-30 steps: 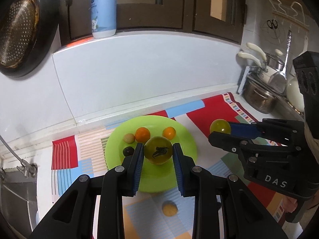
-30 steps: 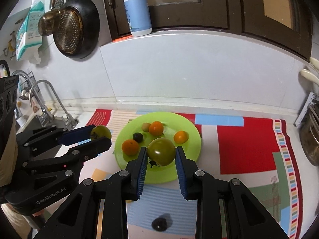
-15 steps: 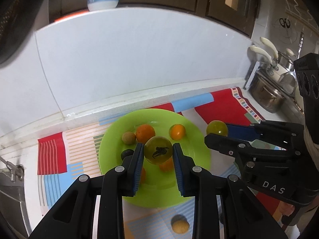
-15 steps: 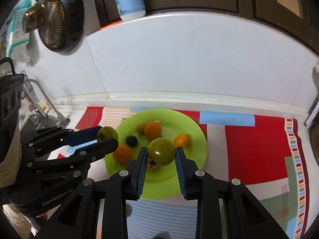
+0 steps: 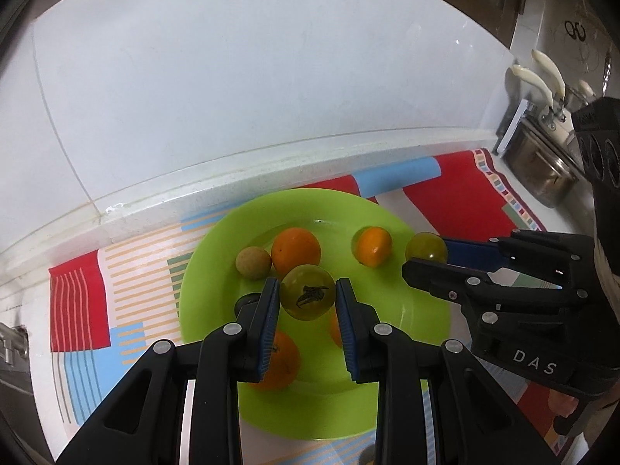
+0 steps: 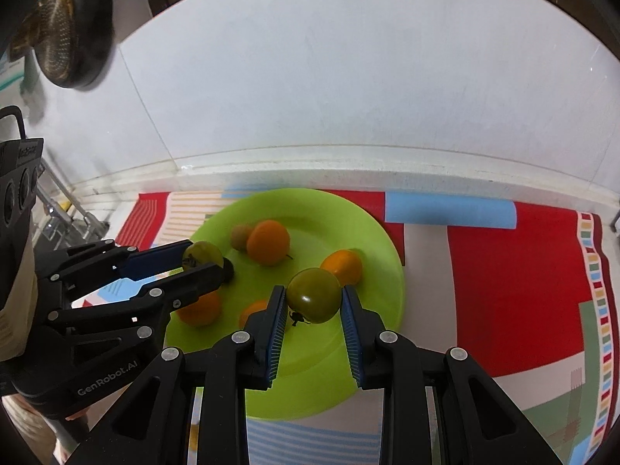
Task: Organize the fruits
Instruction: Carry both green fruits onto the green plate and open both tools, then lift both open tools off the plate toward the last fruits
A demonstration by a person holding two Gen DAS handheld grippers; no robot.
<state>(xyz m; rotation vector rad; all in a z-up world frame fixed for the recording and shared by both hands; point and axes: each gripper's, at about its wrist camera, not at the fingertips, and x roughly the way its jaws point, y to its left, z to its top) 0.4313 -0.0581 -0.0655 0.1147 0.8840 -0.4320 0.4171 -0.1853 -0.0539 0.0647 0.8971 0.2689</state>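
A lime green plate (image 5: 407, 333) (image 6: 372, 240) lies on a striped mat and holds several oranges (image 5: 296, 250) (image 6: 268, 242) and a small tan fruit (image 5: 254, 262). My left gripper (image 5: 308, 296) is shut on a green tomato (image 5: 308, 296) whose dark stem faces the camera, held over the plate's middle. My right gripper (image 6: 314, 294) is shut on a second green tomato (image 6: 314, 294) above the plate's right half. Each gripper also shows in the other's view: the right gripper (image 5: 426, 250), the left gripper (image 6: 203, 257). A small dark fruit (image 6: 229, 271) peeks out behind the left fingers.
The mat (image 6: 503, 263) of red, blue and striped patches covers the counter up to a white backsplash (image 5: 232, 97). A steel pot (image 5: 542, 178) with white-handled utensils stands at the far right. A dark strainer pan (image 6: 66, 42) hangs on the left wall above a tap (image 6: 66, 213).
Both grippers have come down and forward toward the plate, each still holding its tomato. The plate and its fruit look larger and nearer. The bottle on the ledge has slid out of view.
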